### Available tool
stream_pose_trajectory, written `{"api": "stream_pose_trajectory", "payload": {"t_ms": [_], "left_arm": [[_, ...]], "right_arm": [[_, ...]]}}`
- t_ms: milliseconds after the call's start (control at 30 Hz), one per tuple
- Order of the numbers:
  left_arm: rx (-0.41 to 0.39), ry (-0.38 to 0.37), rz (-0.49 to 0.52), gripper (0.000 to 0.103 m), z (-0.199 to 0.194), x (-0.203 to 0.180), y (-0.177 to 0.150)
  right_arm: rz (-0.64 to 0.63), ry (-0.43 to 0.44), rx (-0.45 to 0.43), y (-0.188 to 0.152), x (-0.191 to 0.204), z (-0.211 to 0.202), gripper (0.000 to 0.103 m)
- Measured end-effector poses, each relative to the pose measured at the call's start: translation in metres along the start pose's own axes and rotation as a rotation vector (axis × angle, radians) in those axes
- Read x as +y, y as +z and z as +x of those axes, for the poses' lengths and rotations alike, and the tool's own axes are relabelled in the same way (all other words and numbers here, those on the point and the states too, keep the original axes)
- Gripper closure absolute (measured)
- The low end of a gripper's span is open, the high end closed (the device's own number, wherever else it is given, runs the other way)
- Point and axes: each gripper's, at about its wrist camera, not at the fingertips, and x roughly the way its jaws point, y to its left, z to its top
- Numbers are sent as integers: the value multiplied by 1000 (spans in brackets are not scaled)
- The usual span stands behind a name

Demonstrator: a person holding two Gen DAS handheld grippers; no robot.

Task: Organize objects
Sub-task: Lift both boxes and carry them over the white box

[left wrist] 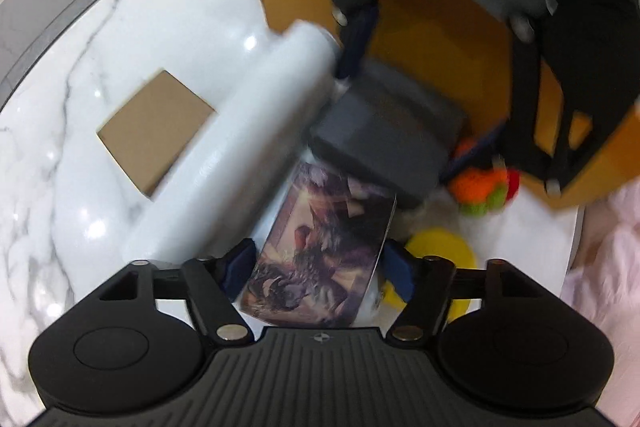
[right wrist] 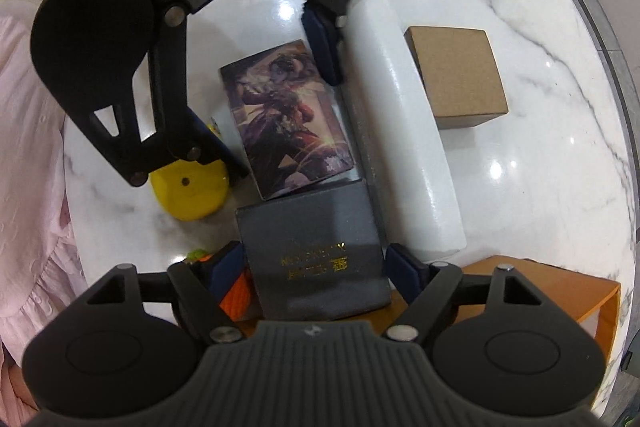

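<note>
My left gripper (left wrist: 318, 267) straddles a box with a purple fantasy picture (left wrist: 316, 251), its blue pads beside the box's two sides; contact is unclear. The same box (right wrist: 288, 119) lies on the marble table in the right wrist view, with the left gripper (right wrist: 260, 91) over it. My right gripper (right wrist: 316, 267) is around a dark grey box with gold lettering (right wrist: 316, 251), pads at both sides. In the left wrist view the grey box (left wrist: 384, 139) sits in front of an open orange box (left wrist: 440, 27), under the right gripper (left wrist: 416, 115).
A long white block (left wrist: 240, 147) (right wrist: 404, 139) lies beside both boxes. A small brown cardboard box (left wrist: 156, 131) (right wrist: 456, 75) stands past it. A yellow object (left wrist: 440, 259) (right wrist: 192, 191) and an orange-and-green knitted toy (left wrist: 480, 187) lie near the table edge. Pink cloth (right wrist: 28, 147) lies beyond.
</note>
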Motion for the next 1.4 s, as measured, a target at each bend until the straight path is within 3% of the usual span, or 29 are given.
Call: {"api": "stream_pose_trajectory", "payload": {"t_ms": [133,333,633,867,1100,1400], "left_arm": [[8,22,-26,31,-5,-10,-15],[13,45,-90,31,-13,-15,-38],[-51,106,-185,29,-15,-26,-50],[-92,166,-457,31,-27,-24,-72],[-200,135,-660,32,-72,-30,-84],[-382,94,-744,32,-150,-64,-50]], "right_arm": [[17,-11,-1,1,6,2,22],[79,55,-32,7,21,-4,23],[104,41,-28,13,35,-3,22],[166,30,-62,14,55,-8,23],[185,-14,-131,20,77,-49,24],[186,-147,-238,-9,122,-144,24]]}}
